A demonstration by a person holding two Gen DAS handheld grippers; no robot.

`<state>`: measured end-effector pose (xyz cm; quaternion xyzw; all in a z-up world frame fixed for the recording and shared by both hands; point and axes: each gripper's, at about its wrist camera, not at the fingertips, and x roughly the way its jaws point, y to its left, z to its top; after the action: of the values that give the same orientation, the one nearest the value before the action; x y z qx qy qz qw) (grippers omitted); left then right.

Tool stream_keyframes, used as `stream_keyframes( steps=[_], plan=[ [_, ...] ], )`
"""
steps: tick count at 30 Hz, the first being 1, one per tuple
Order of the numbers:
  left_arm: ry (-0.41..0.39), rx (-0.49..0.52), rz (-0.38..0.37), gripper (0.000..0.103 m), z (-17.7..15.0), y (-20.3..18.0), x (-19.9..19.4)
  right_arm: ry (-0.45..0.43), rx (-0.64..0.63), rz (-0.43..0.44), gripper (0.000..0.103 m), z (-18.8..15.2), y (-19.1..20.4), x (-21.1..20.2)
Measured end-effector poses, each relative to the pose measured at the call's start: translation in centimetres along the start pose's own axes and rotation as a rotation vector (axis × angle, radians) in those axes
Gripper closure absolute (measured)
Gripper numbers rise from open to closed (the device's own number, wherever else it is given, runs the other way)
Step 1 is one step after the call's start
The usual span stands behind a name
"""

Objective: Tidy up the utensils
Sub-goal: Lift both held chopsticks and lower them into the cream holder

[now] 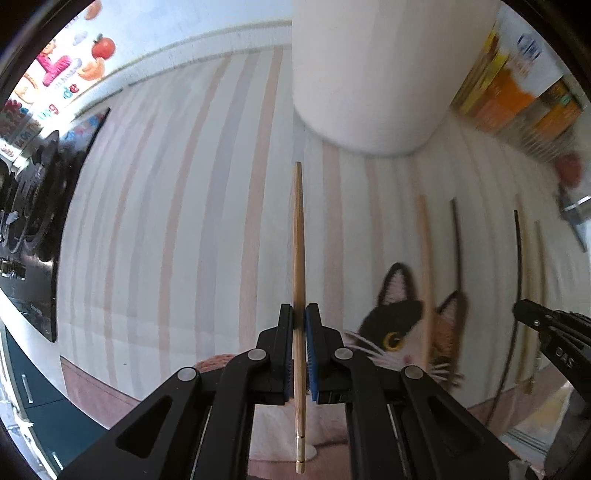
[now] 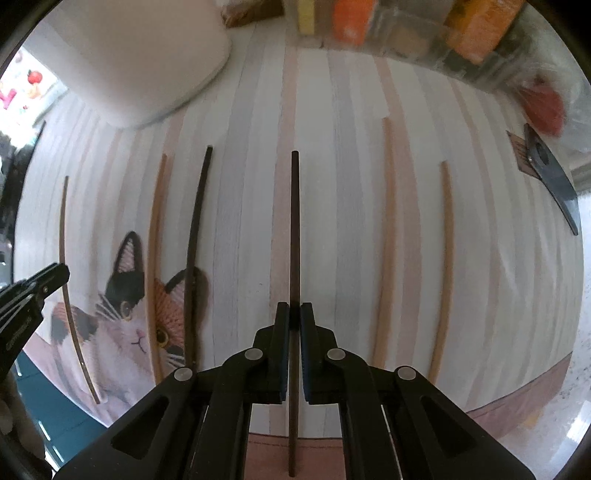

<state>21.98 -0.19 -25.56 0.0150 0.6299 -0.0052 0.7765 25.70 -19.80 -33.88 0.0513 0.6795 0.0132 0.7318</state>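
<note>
My left gripper is shut on a light wooden chopstick, held lengthwise above the striped cloth. My right gripper is shut on a dark chopstick, also lifted off the cloth. Each gripper shows at the edge of the other's view: the right gripper and the left gripper. On the cloth lie a light chopstick and a dark chopstick over the cat picture, and two more light chopsticks to the right. A white cylindrical holder stands at the back.
A black stove borders the cloth on the left. Colourful food packets line the back edge. A dark blade-like tool lies at the far right. The cloth's pink hem marks the near edge.
</note>
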Motion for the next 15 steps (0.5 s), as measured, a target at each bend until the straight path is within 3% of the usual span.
stream_keyframes(
  steps=[8,15],
  plan=[
    [-0.154,-0.019,-0.061,0.099,1.0,0.7,-7.0,-0.165,0.005,0.071,0.098,0.1,-0.7,-6.2],
    [-0.388,-0.059,-0.103,0.099,3.7,1.7,-15.6,-0.359,-0.016,0.132,0.098,2.0,-0.4,-14.1]
  ],
)
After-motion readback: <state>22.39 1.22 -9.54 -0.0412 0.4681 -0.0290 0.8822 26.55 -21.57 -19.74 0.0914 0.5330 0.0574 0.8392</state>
